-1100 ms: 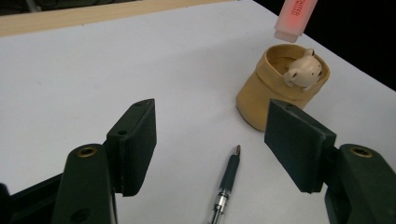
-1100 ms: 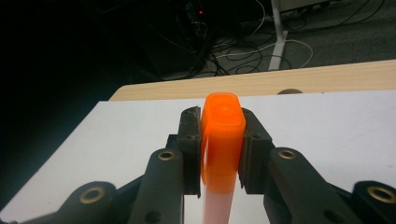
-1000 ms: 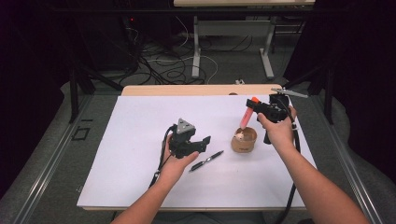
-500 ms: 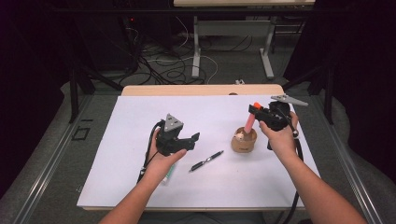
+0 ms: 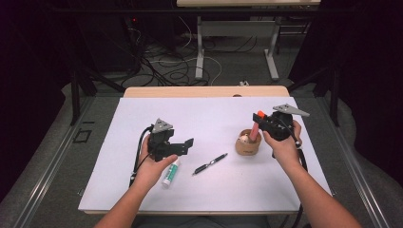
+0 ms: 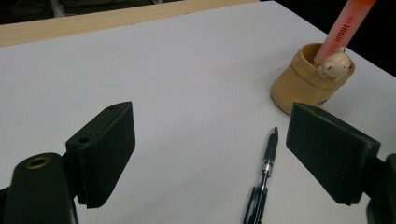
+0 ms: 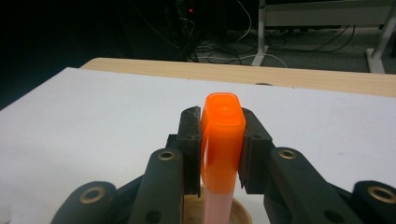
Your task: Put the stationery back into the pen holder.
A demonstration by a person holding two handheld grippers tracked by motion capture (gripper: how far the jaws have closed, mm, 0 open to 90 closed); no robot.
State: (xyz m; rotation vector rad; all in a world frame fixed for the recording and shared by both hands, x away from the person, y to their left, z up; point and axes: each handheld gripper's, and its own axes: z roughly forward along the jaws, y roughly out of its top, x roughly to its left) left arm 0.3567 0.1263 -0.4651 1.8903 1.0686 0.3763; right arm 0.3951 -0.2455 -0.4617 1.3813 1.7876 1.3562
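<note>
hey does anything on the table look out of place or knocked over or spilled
Nothing spilled or damaged. The tan cup stands upright, with the orange highlighter leaning in it, clamped by the right gripper. A black pen and a white tube lie loose on the white sheet, likely waiting their turn.

a white sheet (image 5: pixel 209 118) covers the wooden table (image 5: pixel 199 91). grey carpet floor (image 5: pixel 52 156) surrounds it, cables (image 5: pixel 166 61) tangle behind, beside metal desk legs (image 5: pixel 272 52), in a dark room.
</note>
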